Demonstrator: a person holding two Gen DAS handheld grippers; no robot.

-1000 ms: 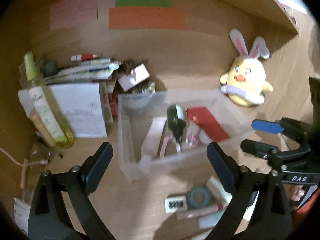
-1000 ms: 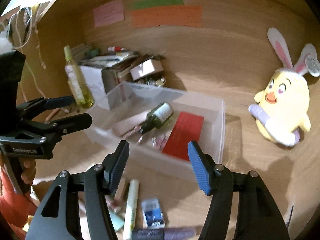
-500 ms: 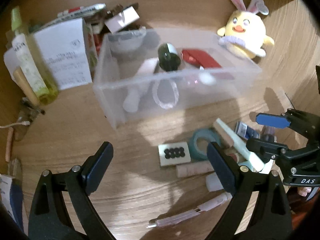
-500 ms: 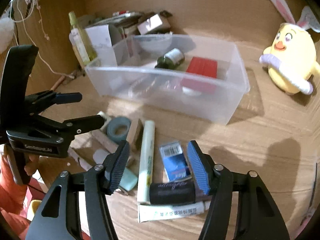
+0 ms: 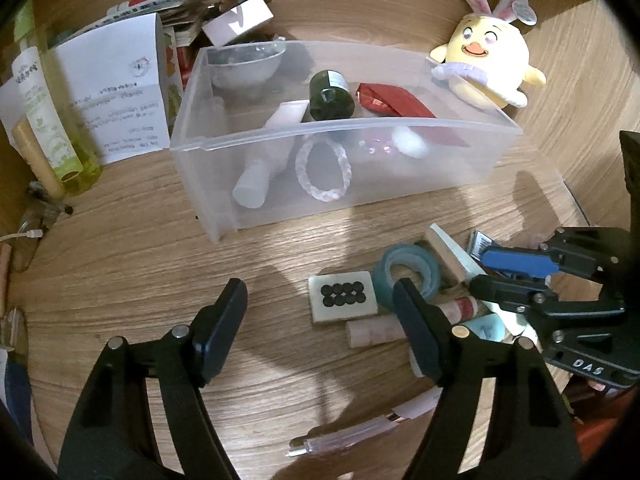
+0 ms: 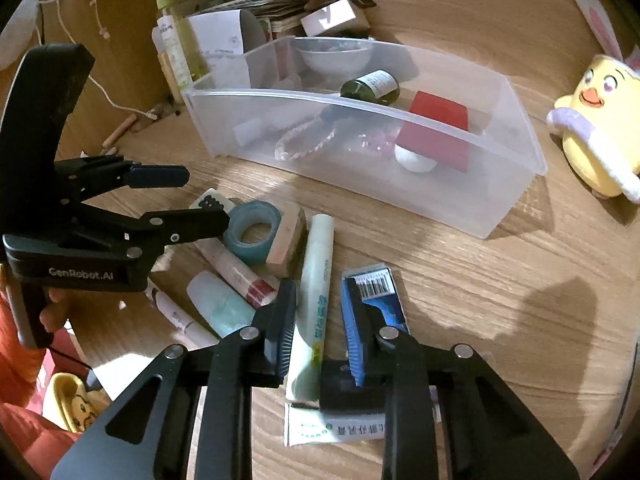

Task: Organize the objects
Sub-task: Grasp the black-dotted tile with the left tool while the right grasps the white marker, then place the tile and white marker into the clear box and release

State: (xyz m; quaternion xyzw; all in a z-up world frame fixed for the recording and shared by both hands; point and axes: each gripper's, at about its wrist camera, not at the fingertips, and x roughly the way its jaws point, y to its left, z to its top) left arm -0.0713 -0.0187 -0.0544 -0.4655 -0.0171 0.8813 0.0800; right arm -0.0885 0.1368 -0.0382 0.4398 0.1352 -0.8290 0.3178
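A clear plastic bin [image 5: 400,128] [image 6: 516,124] holds a green bottle [image 5: 331,96], a red packet [image 5: 394,100], a white tube and a pink bracelet [image 5: 323,168]. Loose items lie in front of it: a domino tile [image 5: 342,298], a teal tape roll [image 5: 410,274] [image 6: 252,231], a pale green tube [image 6: 316,296], a blue packet [image 6: 380,296] and pink tubes. My left gripper [image 5: 320,320] is open above the tile. My right gripper [image 6: 318,324] is half closed around the pale green tube, pads not clearly touching it.
A yellow bunny plush [image 5: 486,68] [image 6: 596,120] stands right of the bin. A yellow-green bottle [image 5: 44,128], papers and a white box [image 5: 238,20] crowd the back left. A pink pen [image 5: 360,430] lies near the table's front edge. A cable [image 6: 116,104] trails at the left.
Both grippers have tilted down and come lower toward the loose items in front of the bin. The right gripper's jaws have narrowed around the pale green tube.
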